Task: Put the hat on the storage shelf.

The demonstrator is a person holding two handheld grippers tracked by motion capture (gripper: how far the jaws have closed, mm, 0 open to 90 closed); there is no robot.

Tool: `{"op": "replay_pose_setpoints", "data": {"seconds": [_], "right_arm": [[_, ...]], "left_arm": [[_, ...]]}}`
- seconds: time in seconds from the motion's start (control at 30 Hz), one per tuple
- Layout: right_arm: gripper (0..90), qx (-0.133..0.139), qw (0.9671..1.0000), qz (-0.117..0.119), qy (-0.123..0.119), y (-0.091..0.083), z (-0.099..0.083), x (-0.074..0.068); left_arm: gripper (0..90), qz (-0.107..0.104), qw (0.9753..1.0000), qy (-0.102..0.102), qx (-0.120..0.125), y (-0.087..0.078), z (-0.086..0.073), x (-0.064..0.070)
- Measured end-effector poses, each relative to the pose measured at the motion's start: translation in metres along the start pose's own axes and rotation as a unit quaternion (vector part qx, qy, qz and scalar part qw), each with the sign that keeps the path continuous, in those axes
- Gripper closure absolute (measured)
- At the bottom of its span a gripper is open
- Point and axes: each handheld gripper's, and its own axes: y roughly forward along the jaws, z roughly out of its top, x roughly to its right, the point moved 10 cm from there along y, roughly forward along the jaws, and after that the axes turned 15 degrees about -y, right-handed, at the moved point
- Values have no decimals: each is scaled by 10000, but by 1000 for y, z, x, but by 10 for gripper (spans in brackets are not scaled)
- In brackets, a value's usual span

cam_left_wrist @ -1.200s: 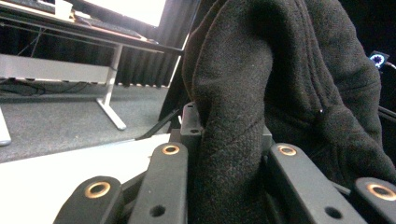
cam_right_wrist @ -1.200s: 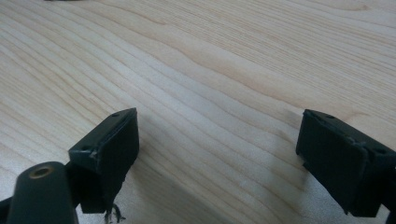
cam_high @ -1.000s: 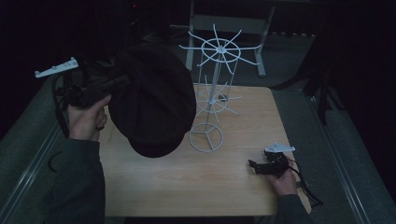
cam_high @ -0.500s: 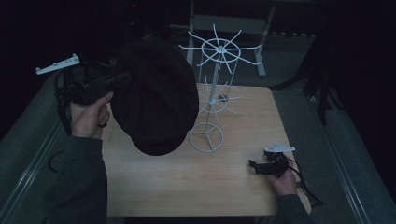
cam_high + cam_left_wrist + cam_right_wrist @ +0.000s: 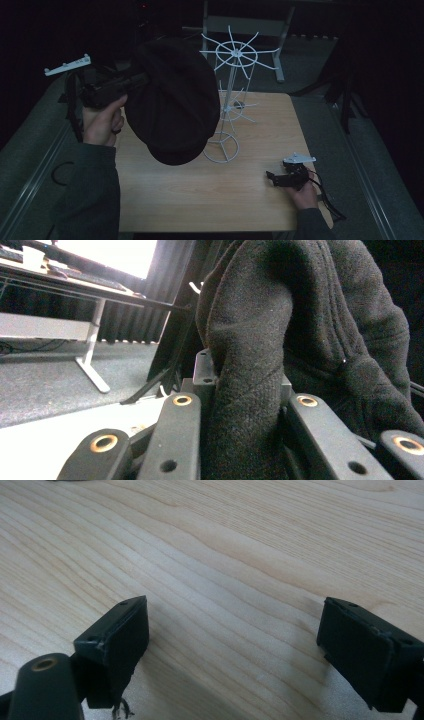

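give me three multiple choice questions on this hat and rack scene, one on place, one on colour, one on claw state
1. Where is the black cap?
A. flat on the table
B. held up in the air beside the rack
C. hung on the rack's top ring

2. What colour is the wire rack?
A. white
B. red
C. black

3. How does the right claw stand?
A. shut on the cap
B. shut on nothing
C. open over bare wood

Answers:
1 B: the left claw grips a fold of the cap's cloth, and the high view shows it raised left of the rack.
2 A: its spokes and base ring are white.
3 C: the right gripper view shows its jaws wide apart with only the table between them.
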Motion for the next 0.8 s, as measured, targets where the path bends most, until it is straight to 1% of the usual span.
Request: {"op": "replay_pose_setpoints", "data": {"seconds": [0.2,0.37,0.43,0.53,0.6,0.63,0.73,0.8], "right_arm": [[132,-2,10000,8,-14,0,0,0],[132,0,10000,8,-22,0,0,0],[132,0,10000,8,-21,0,0,0],[132,2,10000,7,-17,1,0,0],[132,0,10000,8,-24,0,0,0],[132,1,10000,8,-22,0,0,0],[132,8,10000,5,-20,1,0,0],[132,8,10000,5,-20,1,1,0]], "left_arm": [[766,-65,10000,-16,20,7,1,6],[764,-64,9999,-67,138,15,5,10],[764,-8,9998,-68,179,20,7,11],[763,114,9998,-45,154,28,7,8],[762,279,9995,-26,112,35,5,4],[762,301,9995,-53,96,38,4,2],[760,462,9989,-80,-16,49,-2,-6],[759,463,9987,-196,-53,55,-5,-11]]}}
